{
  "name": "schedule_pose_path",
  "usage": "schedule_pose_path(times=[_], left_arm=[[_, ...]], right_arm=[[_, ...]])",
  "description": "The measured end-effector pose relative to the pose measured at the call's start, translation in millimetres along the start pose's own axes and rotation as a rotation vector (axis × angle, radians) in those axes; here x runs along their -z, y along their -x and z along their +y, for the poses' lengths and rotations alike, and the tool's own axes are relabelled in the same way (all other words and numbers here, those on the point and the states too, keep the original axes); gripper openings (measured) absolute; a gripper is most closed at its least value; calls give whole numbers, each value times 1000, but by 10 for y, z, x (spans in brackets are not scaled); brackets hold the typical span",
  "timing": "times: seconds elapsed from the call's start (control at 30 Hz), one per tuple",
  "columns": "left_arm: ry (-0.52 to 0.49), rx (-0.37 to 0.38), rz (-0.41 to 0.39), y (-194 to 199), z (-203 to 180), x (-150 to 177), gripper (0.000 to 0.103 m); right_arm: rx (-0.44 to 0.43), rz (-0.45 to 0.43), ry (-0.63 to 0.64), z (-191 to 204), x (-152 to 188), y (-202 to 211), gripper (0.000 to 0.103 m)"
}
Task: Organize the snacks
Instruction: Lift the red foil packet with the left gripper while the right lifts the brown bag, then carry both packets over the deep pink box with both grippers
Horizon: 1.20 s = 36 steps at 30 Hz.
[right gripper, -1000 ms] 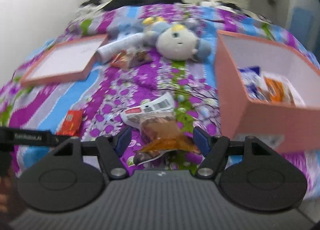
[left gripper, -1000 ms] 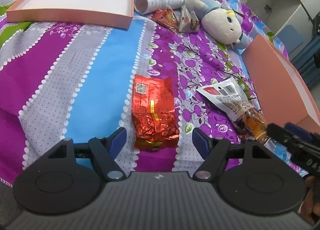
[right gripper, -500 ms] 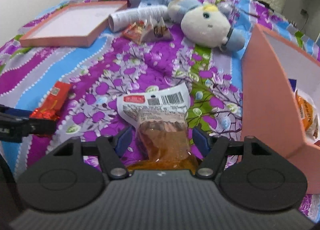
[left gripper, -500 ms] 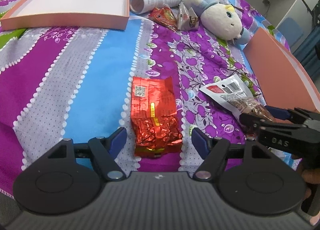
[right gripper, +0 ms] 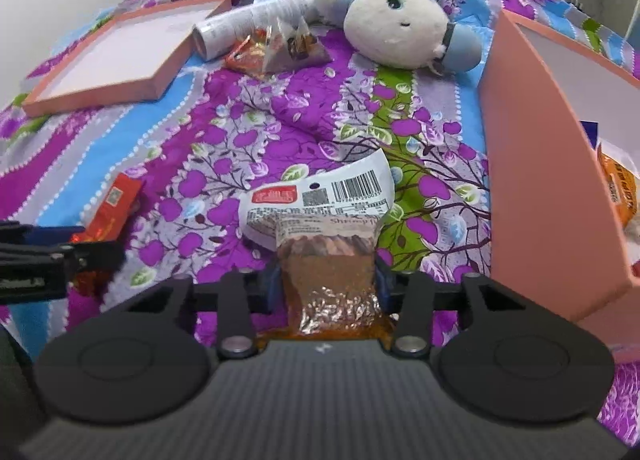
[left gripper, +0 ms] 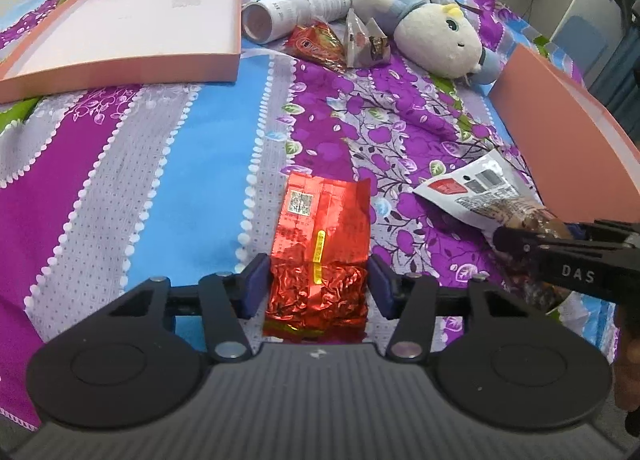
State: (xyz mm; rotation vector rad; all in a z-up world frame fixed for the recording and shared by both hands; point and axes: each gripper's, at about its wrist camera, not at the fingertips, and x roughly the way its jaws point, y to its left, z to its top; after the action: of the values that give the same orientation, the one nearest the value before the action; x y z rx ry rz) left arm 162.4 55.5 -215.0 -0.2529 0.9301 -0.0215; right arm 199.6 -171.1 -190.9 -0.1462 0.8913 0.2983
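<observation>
My left gripper point(left gripper: 318, 286) is shut on a red foil snack packet point(left gripper: 320, 256) lying on the bedspread; its jaws press the packet's crinkled lower half. My right gripper point(right gripper: 326, 280) is shut on a clear bag of brown snacks with a white barcode label point(right gripper: 324, 220). The pink box point(right gripper: 552, 180) stands just right of it with orange and blue packets inside. The right gripper also shows in the left wrist view point(left gripper: 568, 256), and the left gripper in the right wrist view point(right gripper: 60, 256).
A pink box lid point(left gripper: 120, 32) lies at the far left. A white tube point(left gripper: 296, 12), a red packet point(left gripper: 316, 46), a clear pyramid packet point(left gripper: 364, 42) and a plush toy point(left gripper: 424, 32) lie at the far end of the floral bedspread point(left gripper: 140, 164).
Both grippers moved forward over their packets and closed: the left on the red foil packet, the right on the clear snack bag.
</observation>
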Motion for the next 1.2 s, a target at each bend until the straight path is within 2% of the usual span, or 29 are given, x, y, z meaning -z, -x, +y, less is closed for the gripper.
schedule_pose_path(times=[0.17,0.4,0.83,1.2], left_arm=[[10,17,-10,168,-47,-46,58],[5,67,-47,596,-204,-181,58],[-65,165,-130,1495,-798,-197,59],[-118,269,-99,1705,-1437,-102,59]], right_arm=[[9,-38,-48,-39,5,239,44],[21,-135,-101,-44,-13,817,44],[112,-294,-254,-257,190,1963,44],[162,-292,-362,-592,527,2478,44]])
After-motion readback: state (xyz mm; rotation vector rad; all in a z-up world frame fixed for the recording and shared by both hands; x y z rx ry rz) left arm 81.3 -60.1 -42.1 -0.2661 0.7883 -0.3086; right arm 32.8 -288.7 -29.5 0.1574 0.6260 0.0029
